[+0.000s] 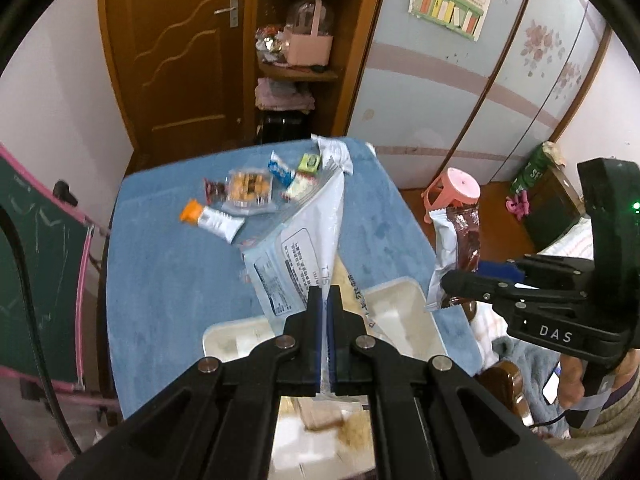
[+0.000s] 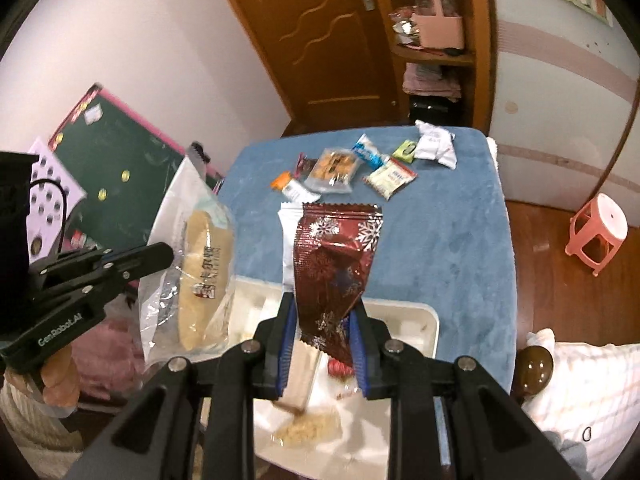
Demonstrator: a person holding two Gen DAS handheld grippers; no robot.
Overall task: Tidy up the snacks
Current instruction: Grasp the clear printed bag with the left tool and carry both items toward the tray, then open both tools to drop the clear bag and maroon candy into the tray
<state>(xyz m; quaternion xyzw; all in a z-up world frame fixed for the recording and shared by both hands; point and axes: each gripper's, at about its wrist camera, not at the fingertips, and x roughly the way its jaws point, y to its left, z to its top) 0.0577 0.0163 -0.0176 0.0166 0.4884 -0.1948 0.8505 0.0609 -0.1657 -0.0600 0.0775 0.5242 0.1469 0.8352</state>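
My left gripper (image 1: 325, 292) is shut on a white and clear bread packet (image 1: 304, 240), held up over the white tray (image 1: 400, 300); the packet also shows in the right wrist view (image 2: 200, 264). My right gripper (image 2: 322, 320) is shut on a dark red snowflake snack packet (image 2: 336, 256), held above the tray (image 2: 420, 328); the packet shows at the right in the left wrist view (image 1: 460, 248). Several small snack packets (image 1: 248, 192) lie at the far end of the blue table (image 1: 168, 272). A few snacks lie in the tray (image 2: 304, 428).
A pink stool (image 2: 596, 228) stands on the wooden floor to the right. A green chalkboard (image 1: 36, 272) leans at the left. A wooden door (image 1: 180, 52) and shelves with a pink box (image 1: 308, 48) stand behind the table. Bedding (image 2: 580, 392) lies near the right corner.
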